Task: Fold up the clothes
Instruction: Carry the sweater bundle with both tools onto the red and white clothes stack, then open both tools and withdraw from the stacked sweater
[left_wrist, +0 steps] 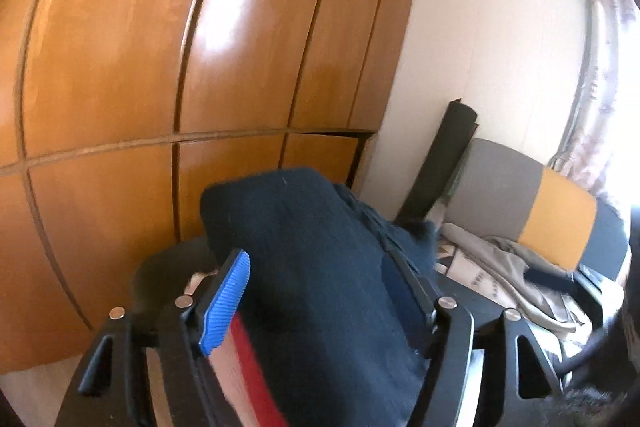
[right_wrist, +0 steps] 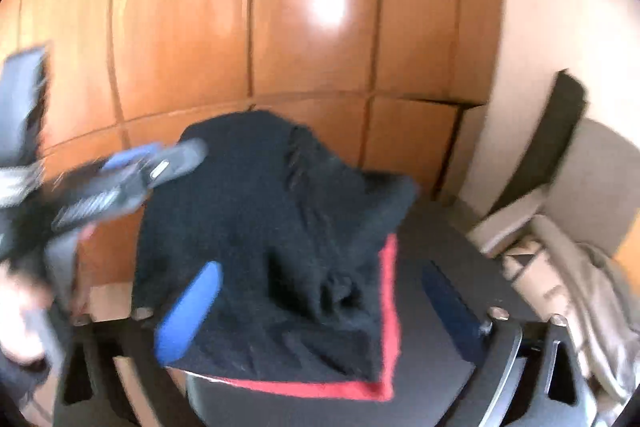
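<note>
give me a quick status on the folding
Both tongs, left and right, open, nothing gripped. Dark garment heaped on black table. Nothing in the way.

The dark folded garment (right_wrist: 280, 227) filled the middle of the black table (right_wrist: 440, 239). Wooden wardrobe doors (right_wrist: 240, 27) closed off the far side; a cluttered chair (left_wrist: 520, 211) blocked the right.

The tall orange-brown wooden wardrobe (right_wrist: 320, 27) shines glossy and smooth. The dark navy knitted garment with red trim (right_wrist: 280, 211) looks matt and fuzzy. The blue gripper pads (left_wrist: 226, 303) are ribbed rubber.
</note>
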A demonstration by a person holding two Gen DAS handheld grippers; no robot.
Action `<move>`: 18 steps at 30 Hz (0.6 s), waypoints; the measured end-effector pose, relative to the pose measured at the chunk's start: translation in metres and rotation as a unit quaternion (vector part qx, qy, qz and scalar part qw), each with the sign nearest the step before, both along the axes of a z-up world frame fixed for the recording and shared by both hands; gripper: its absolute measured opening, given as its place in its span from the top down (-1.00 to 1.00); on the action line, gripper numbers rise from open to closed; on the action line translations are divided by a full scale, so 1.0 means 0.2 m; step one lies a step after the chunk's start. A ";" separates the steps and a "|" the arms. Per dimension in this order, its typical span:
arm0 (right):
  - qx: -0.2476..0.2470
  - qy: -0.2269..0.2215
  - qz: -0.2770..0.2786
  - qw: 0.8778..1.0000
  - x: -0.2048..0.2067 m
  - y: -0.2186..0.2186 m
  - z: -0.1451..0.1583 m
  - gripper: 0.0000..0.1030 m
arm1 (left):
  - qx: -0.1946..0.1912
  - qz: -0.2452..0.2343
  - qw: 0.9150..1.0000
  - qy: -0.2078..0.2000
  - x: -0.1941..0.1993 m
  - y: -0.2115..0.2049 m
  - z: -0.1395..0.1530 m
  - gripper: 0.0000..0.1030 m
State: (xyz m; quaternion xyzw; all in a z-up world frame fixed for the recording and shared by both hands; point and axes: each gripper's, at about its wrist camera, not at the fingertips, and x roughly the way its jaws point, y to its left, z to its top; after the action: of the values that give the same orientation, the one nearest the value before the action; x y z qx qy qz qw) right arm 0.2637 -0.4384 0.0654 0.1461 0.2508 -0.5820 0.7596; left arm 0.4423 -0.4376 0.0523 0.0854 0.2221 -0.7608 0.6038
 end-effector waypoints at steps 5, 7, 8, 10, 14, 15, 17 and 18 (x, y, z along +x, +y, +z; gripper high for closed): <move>0.012 0.012 -0.042 0.999 0.01 0.16 0.04 -1.00 | 0.004 0.056 0.997 -0.052 -0.04 0.31 -0.02 -0.38; 0.024 0.028 -0.050 0.998 0.03 0.25 0.03 -1.00 | 0.009 0.081 0.995 -0.059 -0.02 0.39 -0.02 -0.38; 0.018 0.037 -0.059 0.997 0.02 0.26 0.04 -1.00 | 0.012 0.085 0.994 -0.065 -0.02 0.42 -0.02 -0.38; 0.013 0.034 -0.068 0.997 0.04 0.33 0.04 -1.00 | 0.018 0.088 0.993 -0.082 -0.02 0.49 0.00 -0.38; 0.016 0.006 -0.081 0.997 0.07 0.46 0.09 -1.00 | -0.005 0.086 0.991 -0.105 0.00 0.63 0.08 -0.32; 0.015 0.003 -0.083 0.996 0.06 0.44 0.08 -1.00 | -0.013 0.084 0.991 -0.104 0.02 0.65 0.10 -0.25; 0.008 -0.012 -0.077 0.997 0.07 0.46 0.10 -1.00 | -0.021 0.089 0.990 -0.106 0.04 0.67 0.15 -0.07; 0.004 -0.018 -0.074 0.997 0.08 0.47 0.10 -1.00 | -0.018 0.095 0.989 -0.110 0.05 0.67 0.17 -0.03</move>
State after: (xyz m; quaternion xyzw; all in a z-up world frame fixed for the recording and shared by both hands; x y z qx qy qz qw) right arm 0.2791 -0.3452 0.0852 0.1777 0.2274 -0.6328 0.7186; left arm 0.4528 -0.3041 0.0855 0.1358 0.1476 -0.6901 0.6954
